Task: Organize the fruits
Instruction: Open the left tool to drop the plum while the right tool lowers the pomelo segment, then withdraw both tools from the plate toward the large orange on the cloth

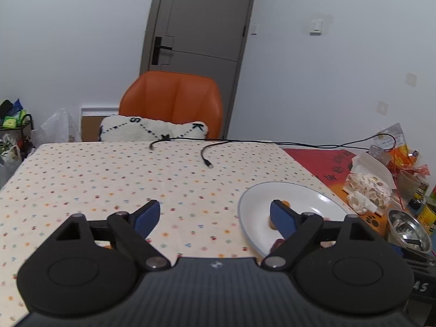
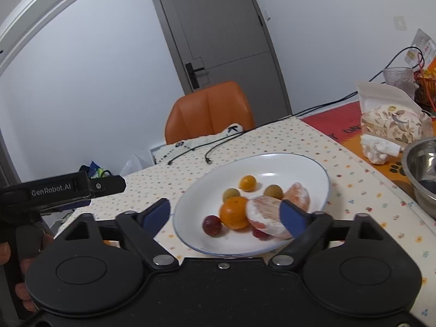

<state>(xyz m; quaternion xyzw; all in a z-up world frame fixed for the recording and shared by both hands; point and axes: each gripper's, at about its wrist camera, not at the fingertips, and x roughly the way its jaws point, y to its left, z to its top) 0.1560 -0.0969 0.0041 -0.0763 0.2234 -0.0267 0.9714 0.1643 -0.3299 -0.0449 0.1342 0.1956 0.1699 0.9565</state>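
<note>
On the white plate (image 2: 313,163): fruits gathered, whole orange (image 2: 235,212) at center, peeled segment (image 2: 265,215) at three o'clock. Both grippers' fingers spread wide, empty. Looks nearly done.

Even, soft indoor light; shadows are faint. Fisheye bends the door (image 2: 218,35) and walls, with dark corners. Glare glints on the plate (image 2: 272,175); the peeled fruit (image 2: 265,212) looks motion-blurred.
</note>
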